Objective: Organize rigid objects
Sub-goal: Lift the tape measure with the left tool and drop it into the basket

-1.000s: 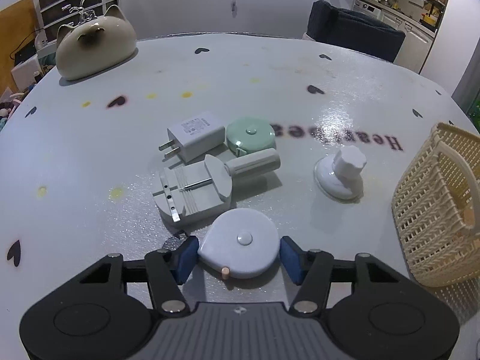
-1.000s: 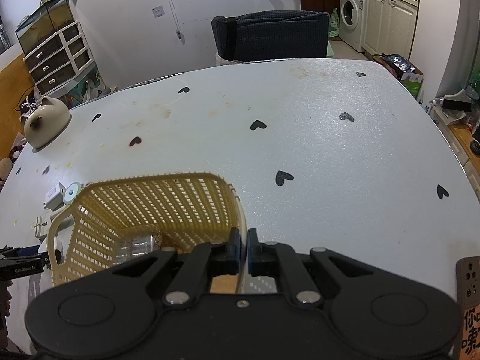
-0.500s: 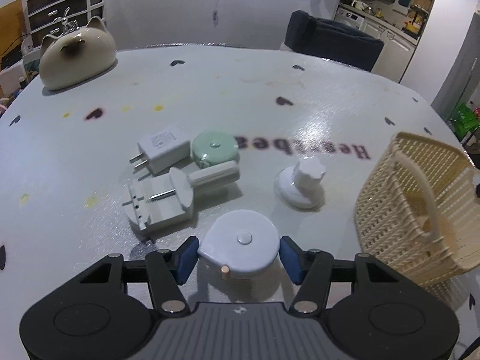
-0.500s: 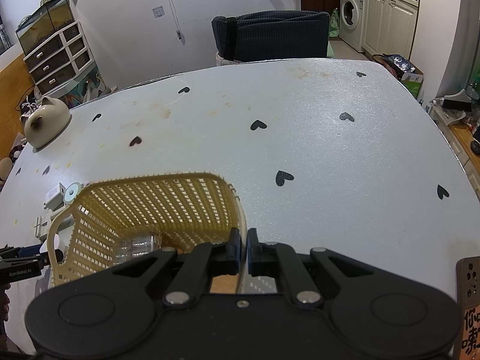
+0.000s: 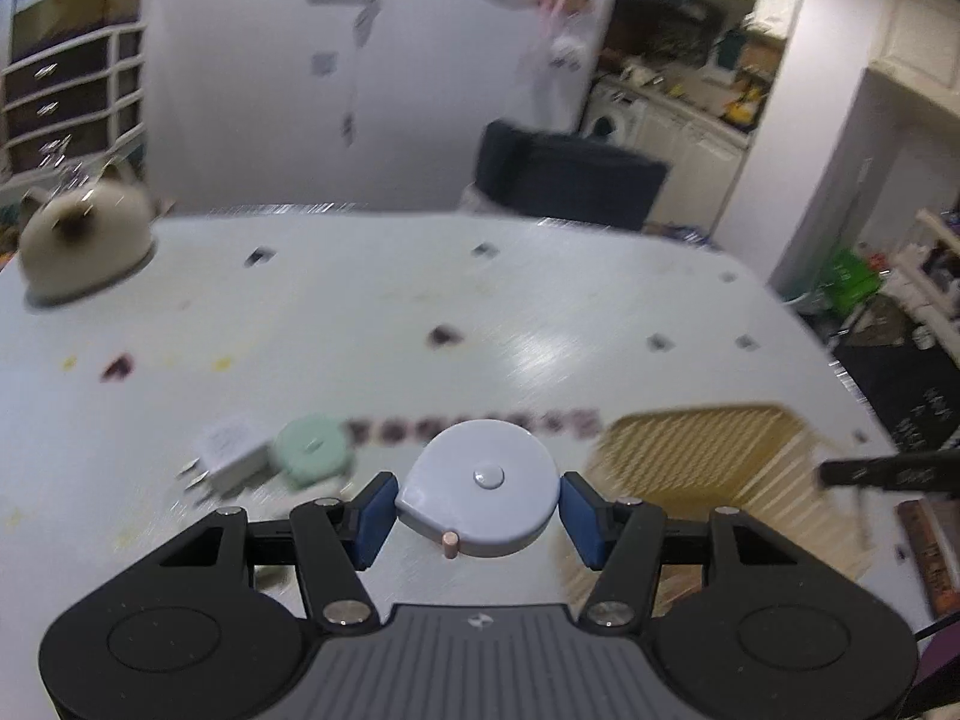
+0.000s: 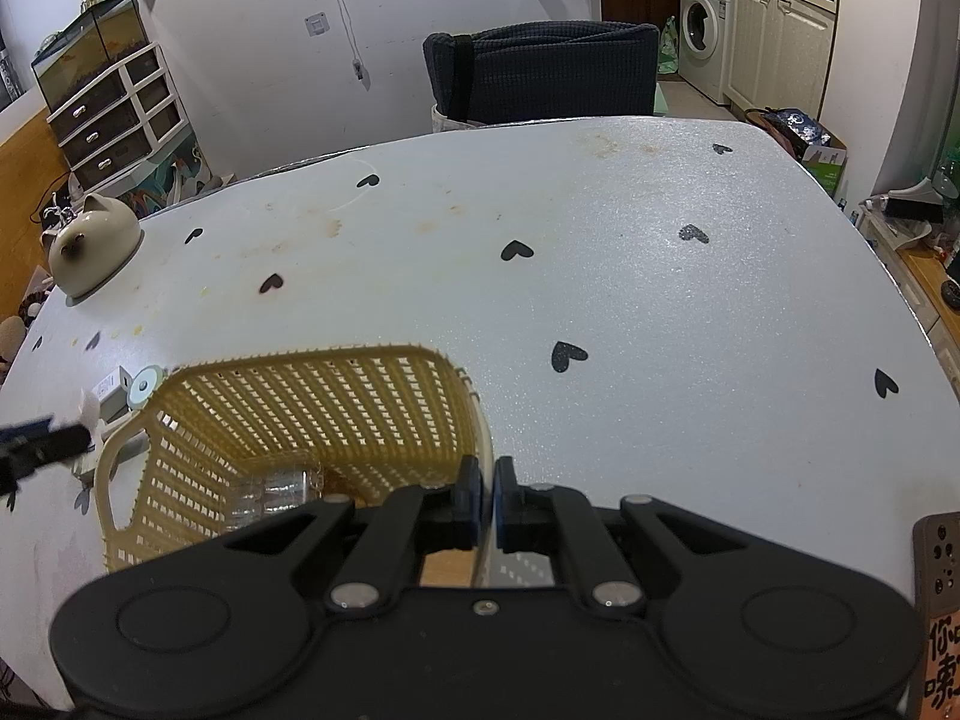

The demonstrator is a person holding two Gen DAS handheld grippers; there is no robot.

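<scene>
The left gripper (image 5: 479, 510), clamped on the pale blue tape measure (image 5: 480, 489), has lifted it off the table (image 5: 420, 312) toward the basket (image 5: 708, 450) on the right. The right gripper (image 6: 486, 501) stays pinched on the basket's near rim, steadying it for the drop.

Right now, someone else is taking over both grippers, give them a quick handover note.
Left gripper: shut on the pale blue tape measure, held above the table.
Right gripper: shut on the basket rim.
Done: a clear plastic item lies in the basket.
Left: drop the tape measure in; then the white charger and the green tape measure.
</scene>
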